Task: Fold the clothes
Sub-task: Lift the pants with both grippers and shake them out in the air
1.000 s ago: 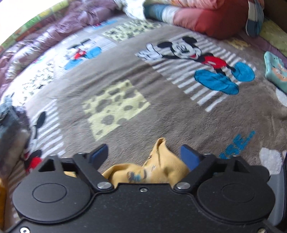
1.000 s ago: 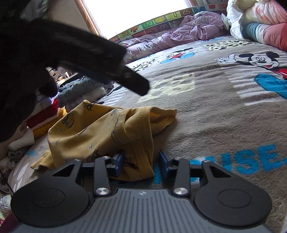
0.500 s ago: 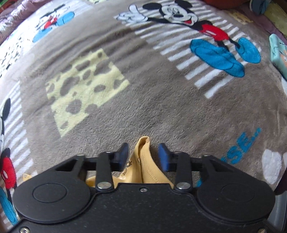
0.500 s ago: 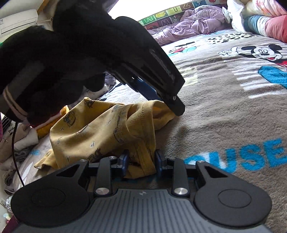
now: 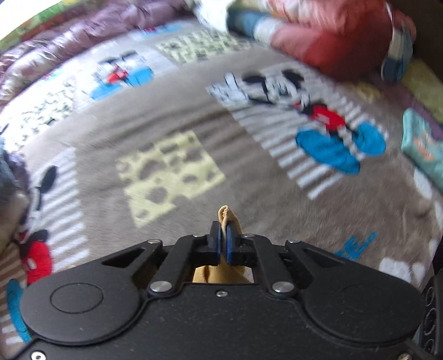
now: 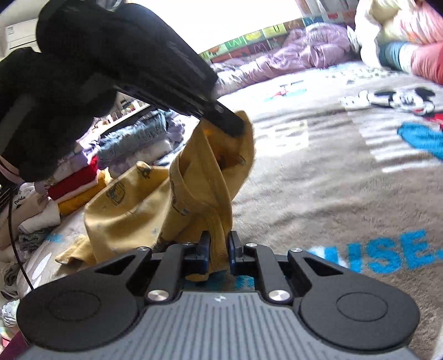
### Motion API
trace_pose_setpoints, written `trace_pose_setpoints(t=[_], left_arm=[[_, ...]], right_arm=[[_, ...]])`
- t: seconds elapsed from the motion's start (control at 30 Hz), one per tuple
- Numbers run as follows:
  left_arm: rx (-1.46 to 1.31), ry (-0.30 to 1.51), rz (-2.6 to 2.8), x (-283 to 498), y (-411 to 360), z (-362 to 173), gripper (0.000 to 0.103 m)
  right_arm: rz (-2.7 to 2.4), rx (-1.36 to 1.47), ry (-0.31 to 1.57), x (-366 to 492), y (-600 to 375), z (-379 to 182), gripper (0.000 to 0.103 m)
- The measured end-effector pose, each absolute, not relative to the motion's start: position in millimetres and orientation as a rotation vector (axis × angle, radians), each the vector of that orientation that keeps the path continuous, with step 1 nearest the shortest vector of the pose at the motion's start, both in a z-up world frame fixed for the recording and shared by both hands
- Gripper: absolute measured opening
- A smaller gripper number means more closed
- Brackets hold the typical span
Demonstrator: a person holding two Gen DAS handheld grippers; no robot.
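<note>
A home bedroom, by the look of it: ahead of the tools spreads a plush grey cartoon-mouse blanket, with a rumpled purple duvet and rolled striped bedding beyond. Off to the left sit stacks of folded clothes, under a bright window.

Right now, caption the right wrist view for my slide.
Both tongs pinch a printed yellow cotton garment above a grey cartoon blanket.

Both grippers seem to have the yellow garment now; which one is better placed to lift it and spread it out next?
Probably the left gripper: its jaws pinch the yellow garment at the raised corner, already off the blanket. The right gripper clamps a low hem, suited to anchoring.
</note>
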State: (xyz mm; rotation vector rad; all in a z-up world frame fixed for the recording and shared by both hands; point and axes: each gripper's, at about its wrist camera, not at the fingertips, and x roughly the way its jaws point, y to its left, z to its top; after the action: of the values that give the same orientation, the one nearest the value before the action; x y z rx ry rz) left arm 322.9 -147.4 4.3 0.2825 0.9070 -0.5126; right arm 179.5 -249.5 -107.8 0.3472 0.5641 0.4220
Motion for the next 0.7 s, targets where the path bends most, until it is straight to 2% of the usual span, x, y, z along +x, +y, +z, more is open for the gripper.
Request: trace_pose_setpoints(t=[0.23, 0.7], left_arm=[[0.171, 0.798, -0.46, 298, -102, 54, 0.002], [-0.038, 0.639, -0.412, 249, -27, 115, 0.002]], right_arm=[[0.473, 0.317, 0.466, 161, -240, -74, 0.014], [0.471, 0.091, 0.297, 119, -223, 17, 0.013]])
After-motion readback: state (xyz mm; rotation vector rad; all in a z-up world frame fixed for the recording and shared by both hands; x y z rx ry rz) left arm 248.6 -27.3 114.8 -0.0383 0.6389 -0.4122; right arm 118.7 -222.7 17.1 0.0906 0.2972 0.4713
